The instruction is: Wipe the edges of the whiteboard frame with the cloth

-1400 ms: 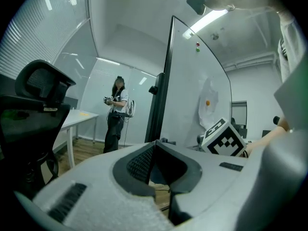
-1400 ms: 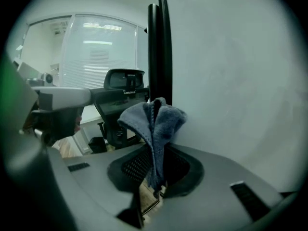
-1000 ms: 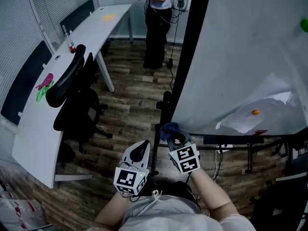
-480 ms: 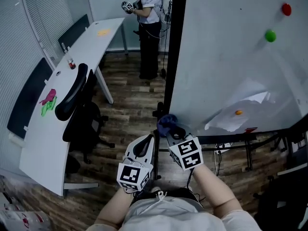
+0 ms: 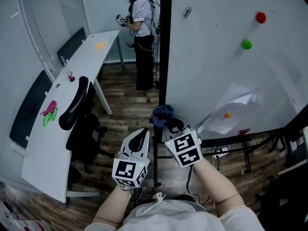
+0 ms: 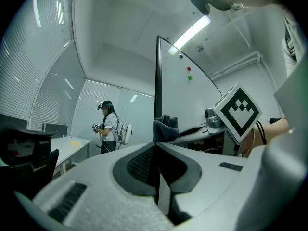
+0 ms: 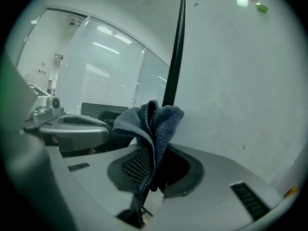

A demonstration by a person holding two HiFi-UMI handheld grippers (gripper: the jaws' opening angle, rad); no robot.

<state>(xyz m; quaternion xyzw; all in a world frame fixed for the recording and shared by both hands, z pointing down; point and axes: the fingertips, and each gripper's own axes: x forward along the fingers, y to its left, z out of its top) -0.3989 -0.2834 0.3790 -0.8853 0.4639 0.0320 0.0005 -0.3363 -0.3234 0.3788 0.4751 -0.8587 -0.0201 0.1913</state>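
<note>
Jaws of right gripper (image 7: 149, 172) clamped on blue cloth (image 7: 151, 124) (bunched) beside whiteboard frame (image 5: 165, 42), left gripper (image 6: 155, 150) jaws closed, empty

We lifted the right gripper (image 5: 169, 125) a little. The blue cloth (image 5: 162, 113) it held went up from the near left corner of the whiteboard frame (image 5: 165, 42) along its black left edge. We raised our head too, so more of the whiteboard (image 5: 216, 71) showed, and the red magnet (image 5: 261, 18) and green magnet (image 5: 247, 44) came fully into view on the far right.
</note>
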